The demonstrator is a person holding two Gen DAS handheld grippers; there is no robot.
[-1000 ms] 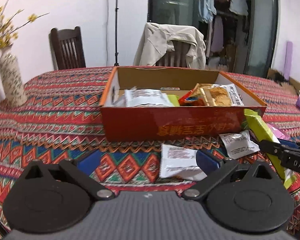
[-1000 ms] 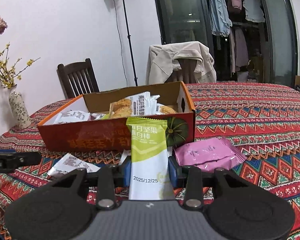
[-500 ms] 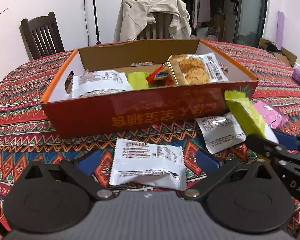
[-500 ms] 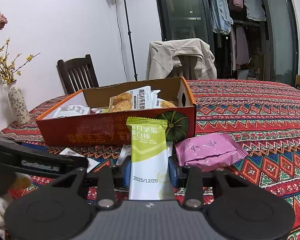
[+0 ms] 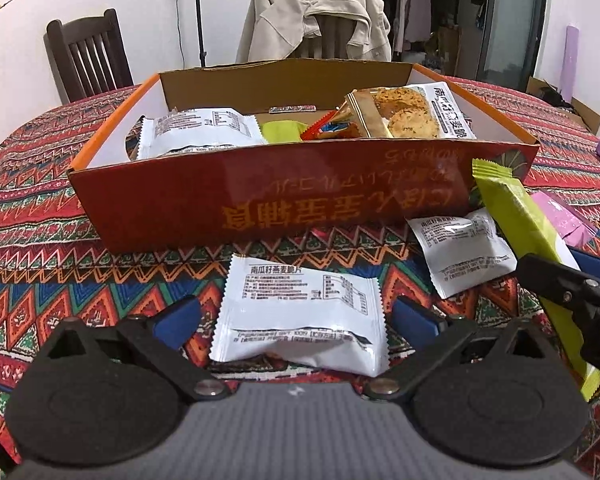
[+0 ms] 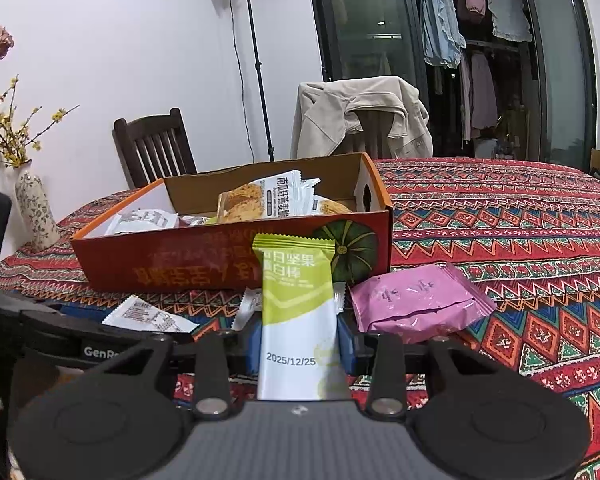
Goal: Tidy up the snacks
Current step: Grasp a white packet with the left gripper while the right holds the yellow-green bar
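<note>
An open orange cardboard box (image 5: 300,200) (image 6: 172,256) with several snack packets inside stands on the patterned tablecloth. A white snack packet (image 5: 300,312) lies in front of it, between the spread blue pads of my left gripper (image 5: 296,318), which is open and not pressing on it. My right gripper (image 6: 298,336) is shut on a green-and-white snack bar (image 6: 298,300) (image 5: 516,216), held above the cloth near the box's right corner. A second white packet (image 5: 460,252) and a pink packet (image 6: 416,300) lie beside the box.
A flowered vase (image 6: 34,216) with yellow twigs stands at the table's left edge. Behind the table are a dark wooden chair (image 5: 86,54), a chair draped with a beige jacket (image 5: 316,20) and a light stand (image 6: 252,60). Bare cloth stretches to the right of the box.
The left gripper has moved forward and down toward the box, so the white packet now lies between its open pads. The right gripper has kept still with the green bar.
</note>
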